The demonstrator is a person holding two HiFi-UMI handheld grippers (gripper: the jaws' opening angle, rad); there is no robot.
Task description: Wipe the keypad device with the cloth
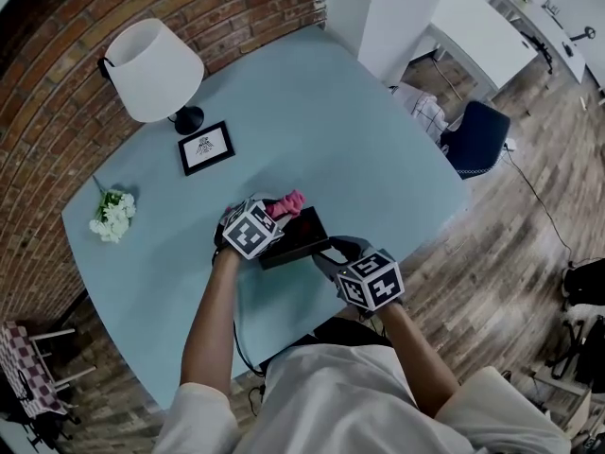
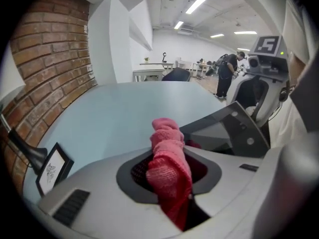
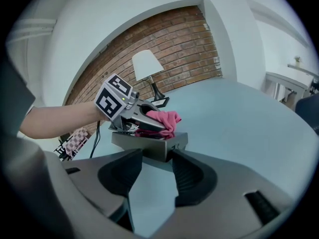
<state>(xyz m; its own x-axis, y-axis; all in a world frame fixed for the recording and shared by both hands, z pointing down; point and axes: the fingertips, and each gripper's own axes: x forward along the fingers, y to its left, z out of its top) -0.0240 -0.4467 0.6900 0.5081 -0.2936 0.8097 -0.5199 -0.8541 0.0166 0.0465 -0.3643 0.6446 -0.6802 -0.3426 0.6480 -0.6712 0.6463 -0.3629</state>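
The dark keypad device [image 1: 295, 238] lies on the light blue table [image 1: 321, 130], near its front edge. My left gripper [image 1: 282, 212] is shut on a pink cloth [image 1: 289, 202], and the cloth rests on the device's top at its far end. In the left gripper view the cloth [image 2: 164, 133] bunches up between the jaws of the left gripper [image 2: 172, 159], with the device [image 2: 227, 128] just to the right. My right gripper [image 3: 157, 156] holds the near end of the device [image 3: 152, 142], one jaw on each side. The left gripper [image 3: 142, 114] and the cloth [image 3: 164, 118] sit on top of it.
A white lamp [image 1: 151, 69], a small framed picture [image 1: 206, 148] and a bunch of white flowers [image 1: 113, 216] stand towards the brick wall. A blue chair [image 1: 477, 138] stands beyond the table's right edge. A cable [image 1: 238, 334] hangs off the front edge.
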